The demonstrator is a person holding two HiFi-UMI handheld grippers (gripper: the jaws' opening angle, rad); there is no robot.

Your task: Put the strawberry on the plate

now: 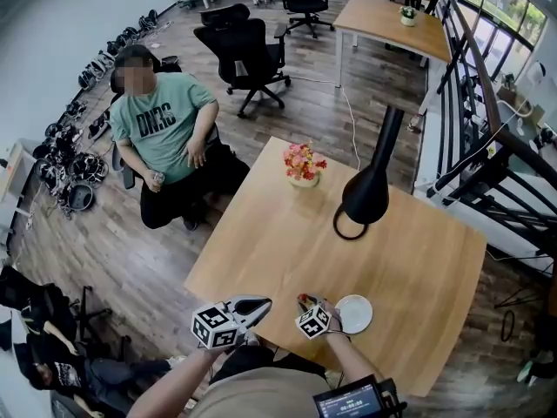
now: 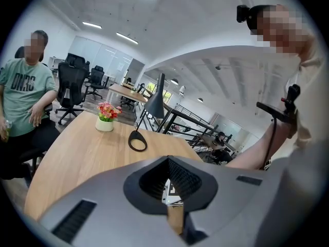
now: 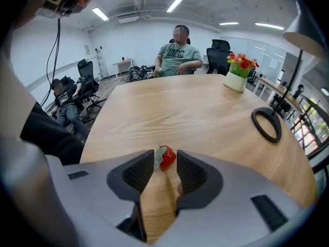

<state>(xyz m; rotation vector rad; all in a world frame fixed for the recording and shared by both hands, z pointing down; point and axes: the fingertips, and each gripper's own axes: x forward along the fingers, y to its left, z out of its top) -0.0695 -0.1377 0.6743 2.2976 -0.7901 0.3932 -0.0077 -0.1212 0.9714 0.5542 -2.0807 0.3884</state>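
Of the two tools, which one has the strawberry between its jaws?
The right tool, beside the white plate: its jaws stand apart with the strawberry between their tips. The left tool's jaws are together, holding nothing.

Open-plan office: black swivel office chairs (image 1: pixel 246 55) stand on a wood-plank floor (image 1: pixel 130 259) around a pale wooden desk (image 1: pixel 278 251) carrying a black cone-shaded lamp (image 1: pixel 370 185). A second wooden desk (image 1: pixel 387 20) stands behind, long ceiling strip lights (image 3: pixel 175 5) run overhead, and tall windows (image 1: pixel 505 7) line one side.
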